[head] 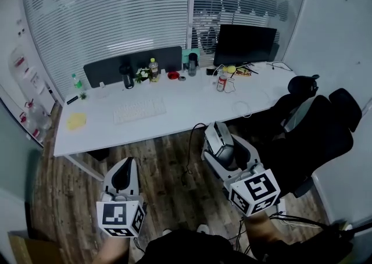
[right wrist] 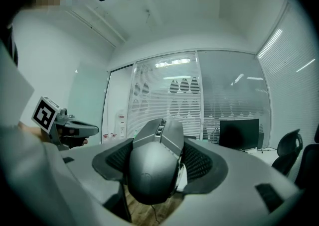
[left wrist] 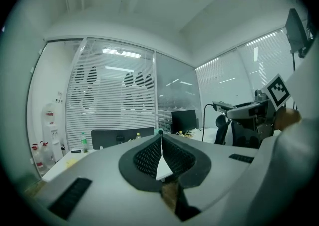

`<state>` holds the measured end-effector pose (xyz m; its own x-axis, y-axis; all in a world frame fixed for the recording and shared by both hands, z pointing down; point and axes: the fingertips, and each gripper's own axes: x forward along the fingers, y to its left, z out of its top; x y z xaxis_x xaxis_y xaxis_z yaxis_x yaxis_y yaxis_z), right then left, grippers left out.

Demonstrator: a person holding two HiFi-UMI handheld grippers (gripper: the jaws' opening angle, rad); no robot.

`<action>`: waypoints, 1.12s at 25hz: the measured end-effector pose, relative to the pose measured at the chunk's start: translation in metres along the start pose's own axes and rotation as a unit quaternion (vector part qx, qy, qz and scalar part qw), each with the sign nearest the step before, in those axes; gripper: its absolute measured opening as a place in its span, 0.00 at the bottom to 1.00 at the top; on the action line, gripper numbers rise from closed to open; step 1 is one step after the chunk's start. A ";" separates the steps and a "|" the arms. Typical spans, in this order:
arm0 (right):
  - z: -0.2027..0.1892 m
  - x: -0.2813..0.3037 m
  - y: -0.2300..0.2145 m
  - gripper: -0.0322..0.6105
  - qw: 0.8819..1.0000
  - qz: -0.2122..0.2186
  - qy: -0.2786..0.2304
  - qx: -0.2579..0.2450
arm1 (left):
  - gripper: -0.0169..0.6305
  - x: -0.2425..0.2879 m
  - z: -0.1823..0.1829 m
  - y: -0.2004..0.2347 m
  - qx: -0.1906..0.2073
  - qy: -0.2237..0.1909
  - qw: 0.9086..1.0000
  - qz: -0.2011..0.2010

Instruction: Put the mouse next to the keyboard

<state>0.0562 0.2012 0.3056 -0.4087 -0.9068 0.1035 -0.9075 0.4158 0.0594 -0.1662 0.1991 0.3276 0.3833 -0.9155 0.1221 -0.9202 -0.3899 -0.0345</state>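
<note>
A grey computer mouse (right wrist: 155,163) sits between the jaws of my right gripper (right wrist: 157,168), which is shut on it; in the head view the mouse (head: 221,144) hangs in front of the desk, its black cable trailing to the floor. A white keyboard (head: 139,110) lies on the white desk (head: 192,106), left of centre. My left gripper (head: 121,177) is held low over the wooden floor, in front of the desk's left part. In the left gripper view its jaws meet with nothing between them, so the left gripper (left wrist: 162,158) is shut.
A yellow cloth (head: 76,120) lies at the desk's left end. Along the back stand a dark screen panel (head: 132,65), bottles, a can (head: 221,82) and a black monitor (head: 244,43). Black office chairs (head: 314,132) stand right of the right gripper. White cables lie on the desk's right part.
</note>
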 end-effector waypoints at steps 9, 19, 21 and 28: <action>0.006 0.019 0.029 0.52 1.000 -0.015 -0.004 -0.011 | 0.07 0.002 -0.012 0.038 -0.006 -0.003 1.000 -0.017; 0.007 0.064 0.031 0.52 1.000 0.000 -0.006 -0.008 | 0.07 0.029 -0.014 0.066 -0.001 0.002 1.000 -0.008; 0.009 0.079 0.025 0.52 1.000 0.013 -0.010 -0.009 | 0.07 0.042 -0.013 0.071 -0.004 0.003 1.000 0.005; 0.013 0.133 -0.021 0.52 0.998 0.050 -0.024 -0.020 | 0.07 0.104 -0.010 0.076 -0.016 -0.001 0.999 0.040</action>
<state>0.0194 0.0713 0.3050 -0.5029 -0.8621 0.0625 -0.8573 0.5067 0.0911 -0.1970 0.0757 0.3475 0.3079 -0.9441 0.1177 -0.9501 -0.3115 -0.0134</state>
